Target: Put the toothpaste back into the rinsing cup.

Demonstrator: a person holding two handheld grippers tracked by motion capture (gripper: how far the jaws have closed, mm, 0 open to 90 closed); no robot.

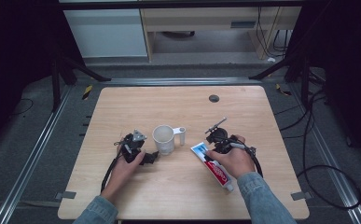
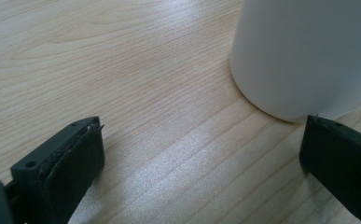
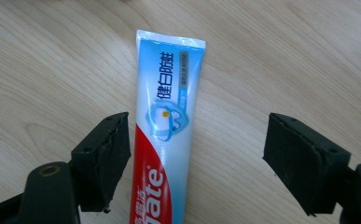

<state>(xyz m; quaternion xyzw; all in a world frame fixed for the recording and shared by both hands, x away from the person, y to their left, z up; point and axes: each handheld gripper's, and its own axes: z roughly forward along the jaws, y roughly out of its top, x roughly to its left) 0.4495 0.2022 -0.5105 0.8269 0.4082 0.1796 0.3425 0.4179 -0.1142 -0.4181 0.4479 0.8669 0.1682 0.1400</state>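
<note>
A white mug [image 1: 163, 139] stands upright at the table's middle, its handle toward the right. My left gripper [image 1: 151, 157] rests low on the table just left of it. In the left gripper view the mug's wall [image 2: 308, 51] rises right beside the right jaw, and the left gripper [image 2: 201, 126] is open over bare wood. A blue, white and red toothpaste tube [image 1: 219, 176] lies flat to the right of the mug. My right gripper [image 1: 213, 151] hovers over its flat blue end, open. In the right gripper view the tube [image 3: 169, 116] lies between the jaws of the right gripper [image 3: 197, 119], close against the left one.
The wooden table [image 1: 178, 196] has a dark round grommet hole [image 1: 214, 98] near its far edge. Cables trail from both grippers toward the front edge. Dark floor, rails and stand legs surround the table.
</note>
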